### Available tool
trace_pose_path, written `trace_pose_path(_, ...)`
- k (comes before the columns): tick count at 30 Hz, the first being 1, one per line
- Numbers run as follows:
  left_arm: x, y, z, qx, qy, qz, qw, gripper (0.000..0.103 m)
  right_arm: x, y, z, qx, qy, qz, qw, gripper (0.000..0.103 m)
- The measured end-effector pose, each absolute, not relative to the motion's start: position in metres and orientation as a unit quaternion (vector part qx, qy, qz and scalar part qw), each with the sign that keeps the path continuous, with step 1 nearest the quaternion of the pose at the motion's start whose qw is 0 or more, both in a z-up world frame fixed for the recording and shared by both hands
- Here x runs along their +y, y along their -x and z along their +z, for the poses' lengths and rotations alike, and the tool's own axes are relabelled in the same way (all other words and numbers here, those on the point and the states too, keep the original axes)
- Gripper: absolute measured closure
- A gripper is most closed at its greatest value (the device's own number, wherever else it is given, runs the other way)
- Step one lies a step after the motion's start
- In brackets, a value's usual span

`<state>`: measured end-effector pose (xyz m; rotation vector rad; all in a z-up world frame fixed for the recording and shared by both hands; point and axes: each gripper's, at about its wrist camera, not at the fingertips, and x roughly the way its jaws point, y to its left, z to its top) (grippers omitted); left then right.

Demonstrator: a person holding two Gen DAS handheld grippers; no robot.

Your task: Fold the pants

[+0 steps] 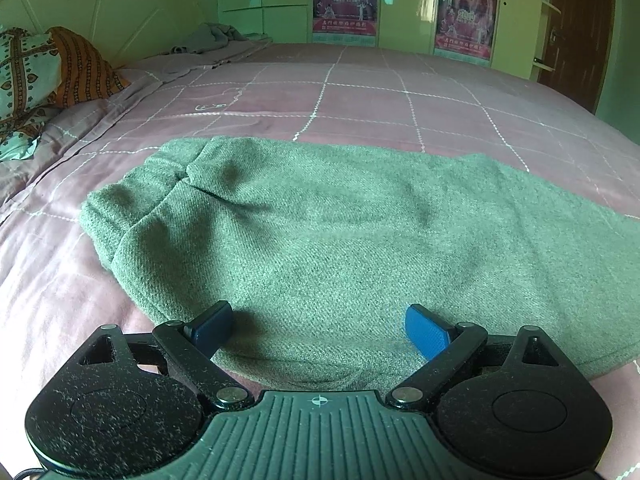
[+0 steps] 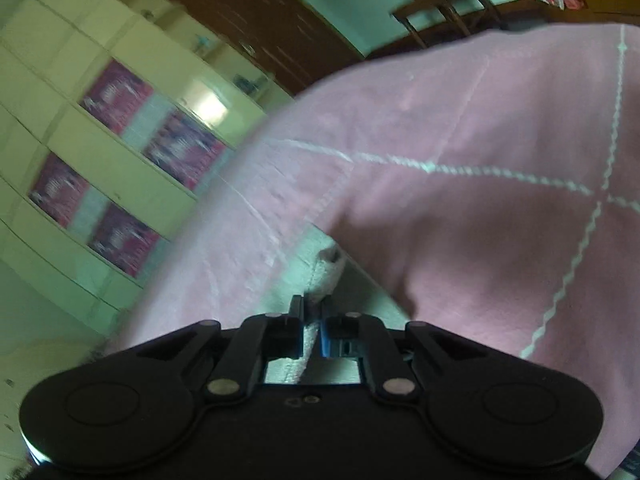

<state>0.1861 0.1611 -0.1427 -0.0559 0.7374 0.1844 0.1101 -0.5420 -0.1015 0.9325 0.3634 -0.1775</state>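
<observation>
Green knit pants (image 1: 340, 240) lie flat on pink bedspread (image 1: 360, 92). Left gripper (image 1: 320, 326) spread wide over near edge, nothing held. Right gripper (image 2: 312, 330) clamped on pants hem. Step: grasping corners; next likely left closes, both lift and fold.

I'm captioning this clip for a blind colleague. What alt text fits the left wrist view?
Green pants, already folded over, lie flat on a pink checked bedspread. The left gripper hangs above their near edge, jaws wide open and gripping nothing. Patterned pillows sit at far left, with posters on pale cabinets behind the bed.
</observation>
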Motion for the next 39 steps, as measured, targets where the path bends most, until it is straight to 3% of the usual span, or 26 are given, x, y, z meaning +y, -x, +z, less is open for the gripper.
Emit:
trace_pose_path(4, 0.161, -0.188, -0.142, 0.363, 0.026, 0.088, 0.927, 0.009, -0.545, -0.114, -0.125, 0.234, -0.463, -0.105, 0.849, 0.091)
trace_pose_path(5, 0.162, -0.188, -0.142, 0.364, 0.026, 0.087, 0.927, 0.009, -0.548, -0.110, -0.124, 0.223, -0.476, -0.097, 0.845, 0.085)
trace_pose_path(8, 0.162, -0.189, -0.143, 0.363, 0.026, 0.087, 0.927, 0.008, -0.545, -0.095, -0.112, 0.197, -0.465, -0.112, 0.856, 0.053)
trace_pose_path(11, 0.161, -0.191, -0.143, 0.363, 0.026, 0.090, 0.927, 0.006, -0.544, -0.107, -0.126, 0.241, -0.478, -0.107, 0.838, 0.057)
trace_pose_path(13, 0.160, -0.193, -0.143, 0.366, 0.025, 0.091, 0.926, 0.006, -0.542, -0.122, -0.128, 0.257, -0.464, -0.109, 0.841, 0.088)
trace_pose_path(14, 0.160, -0.193, -0.142, 0.368, 0.024, 0.089, 0.925, 0.006, -0.540, -0.129, -0.124, 0.262, -0.450, -0.109, 0.847, 0.090)
trace_pose_path(18, 0.164, -0.193, -0.141, 0.368, 0.024, 0.084, 0.926, 0.005, -0.512, -0.108, -0.088, 0.164, -0.373, -0.117, 0.906, 0.090)
trace_pose_path(20, 0.165, -0.193, -0.142, 0.365, 0.021, 0.084, 0.927, 0.004, -0.509, -0.122, -0.110, 0.234, -0.355, -0.160, 0.891, 0.088)
trace_pose_path(21, 0.165, -0.193, -0.140, 0.365, 0.023, 0.086, 0.927, 0.004, -0.519, -0.132, -0.123, 0.274, -0.401, -0.162, 0.859, 0.087)
trace_pose_path(22, 0.165, -0.191, -0.135, 0.364, 0.024, 0.093, 0.927, 0.005, -0.529, -0.132, -0.124, 0.263, -0.433, -0.151, 0.849, 0.086)
trace_pose_path(27, 0.188, -0.157, -0.099, 0.259, 0.041, 0.153, 0.953, 0.005, -0.526, -0.111, -0.110, 0.245, -0.386, -0.138, 0.879, 0.059)
trace_pose_path(29, 0.214, -0.153, -0.093, 0.257, 0.071, 0.196, 0.944, 0.019, -0.535, -0.097, -0.113, 0.213, -0.430, -0.129, 0.868, 0.052)
trace_pose_path(31, 0.249, -0.151, -0.096, 0.265, 0.148, 0.210, 0.929, 0.037, -0.543, -0.090, -0.117, 0.196, -0.458, -0.139, 0.856, 0.052)
trace_pose_path(35, 0.296, -0.158, -0.115, 0.277, 0.258, 0.191, 0.906, 0.048, -0.541, -0.098, -0.118, 0.203, -0.443, -0.145, 0.861, 0.050)
trace_pose_path(37, 0.302, -0.163, -0.119, 0.274, 0.274, 0.177, 0.905, 0.069, -0.539, -0.103, -0.115, 0.211, -0.423, -0.146, 0.869, 0.048)
trace_pose_path(39, 0.297, -0.170, -0.120, 0.278, 0.254, 0.170, 0.911, 0.069, -0.537, -0.106, -0.114, 0.216, -0.411, -0.148, 0.873, 0.048)
